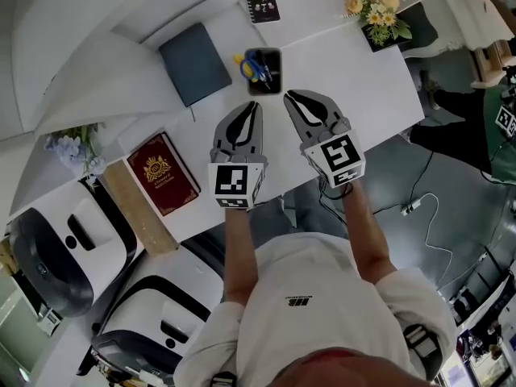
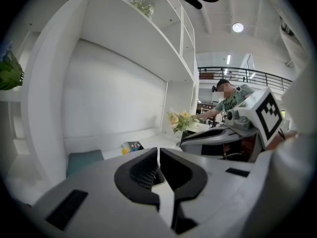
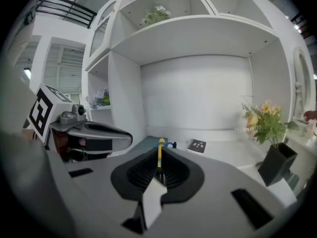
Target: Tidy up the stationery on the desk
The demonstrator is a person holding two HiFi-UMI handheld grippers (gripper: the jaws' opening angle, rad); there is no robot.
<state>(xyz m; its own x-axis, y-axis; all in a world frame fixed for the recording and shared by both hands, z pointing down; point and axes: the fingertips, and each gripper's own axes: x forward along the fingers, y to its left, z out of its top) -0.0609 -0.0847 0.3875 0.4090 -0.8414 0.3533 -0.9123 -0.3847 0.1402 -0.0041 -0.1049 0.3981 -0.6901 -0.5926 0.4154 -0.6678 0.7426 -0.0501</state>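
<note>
A black pen holder (image 1: 274,57) stands mid-desk with yellow and blue scissors (image 1: 251,68) in it. A dark blue notebook (image 1: 194,63) lies to its left, a small black spiral notepad (image 1: 263,8) behind it, and a red book (image 1: 164,173) near the front left. My left gripper (image 1: 258,105) (image 2: 158,152) hovers just in front of the holder, shut and empty. My right gripper (image 1: 288,95) (image 3: 159,150) is beside it, also shut and empty. In the right gripper view the scissors' yellow handle (image 3: 161,142) shows above the closed jaws. The holder itself is hidden there.
A flower bunch in a black vase (image 1: 377,10) (image 3: 277,162) stands at the back right. A wooden board (image 1: 141,208) lies at the desk's left end, with white machines (image 1: 64,240) below it. White shelves (image 3: 198,33) rise behind the desk. A person (image 2: 228,100) stands far off.
</note>
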